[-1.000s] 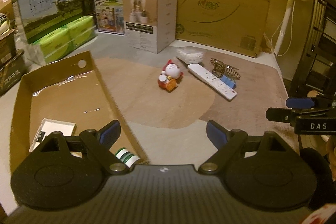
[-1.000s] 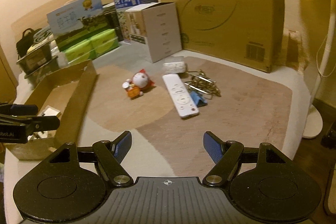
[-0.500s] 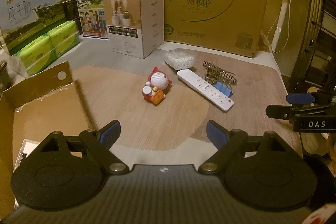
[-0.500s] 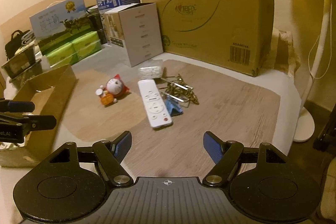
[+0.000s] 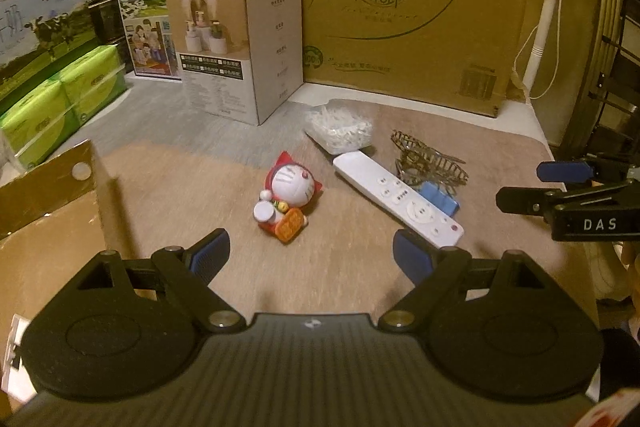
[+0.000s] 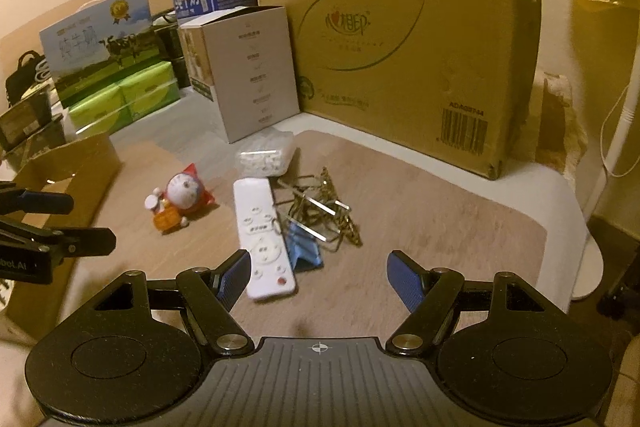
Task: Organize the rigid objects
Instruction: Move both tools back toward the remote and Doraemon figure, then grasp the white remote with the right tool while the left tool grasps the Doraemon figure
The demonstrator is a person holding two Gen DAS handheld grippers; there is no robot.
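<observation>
1. Left wrist view: our left gripper (image 5: 311, 249) holds its jaws wide apart with nothing between them. The cat figurine (image 5: 286, 201) lies on the desk (image 5: 500, 155) just ahead of the gap, slightly toward the left jaw. The white remote (image 5: 398, 197) lies ahead and to the right, its long axis running diagonally, the near end just beyond the right jaw. The right gripper (image 5: 560, 187) shows at the right edge.

2. Compared with a second earlier, this view has closed in: the cardboard tray (image 5: 44, 195) has slid off to the left of the jaws, and the figurine and remote sit lower and larger.

3. Right wrist view: our right gripper (image 6: 318, 277) also has open, empty jaws. The remote (image 6: 264, 241) points almost straight away from us, its near end just beside the left jaw. The blue clip (image 6: 304, 249) and the gold wire piece (image 6: 324, 215) lie just ahead within the gap; the bag of small white parts (image 6: 266, 157) lies beyond.

4. A second ago these things lay well ahead; now they meet the jaw tips.

5. We judge the right hand nearer the remote, the left nearer the figurine.
</observation>
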